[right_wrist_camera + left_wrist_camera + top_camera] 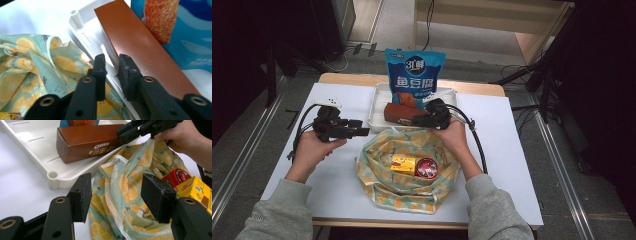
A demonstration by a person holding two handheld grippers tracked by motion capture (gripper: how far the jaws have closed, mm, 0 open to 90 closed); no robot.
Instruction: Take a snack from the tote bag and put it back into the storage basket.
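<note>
The blue snack bag standing at the back of the tray is showing big white characters "鱼豆腐", with a round logo above reading something like "3口鲜". The brown box is showing "Orico"-ish lettering in a white oval, plus "薄脆" under it. The print on the yellow carton and red lid is looking too small to read.

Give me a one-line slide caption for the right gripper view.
Right gripper, jaws nearly closed with nothing between them, beside the brown box in the white tray, above the lemon-print bag.
</note>
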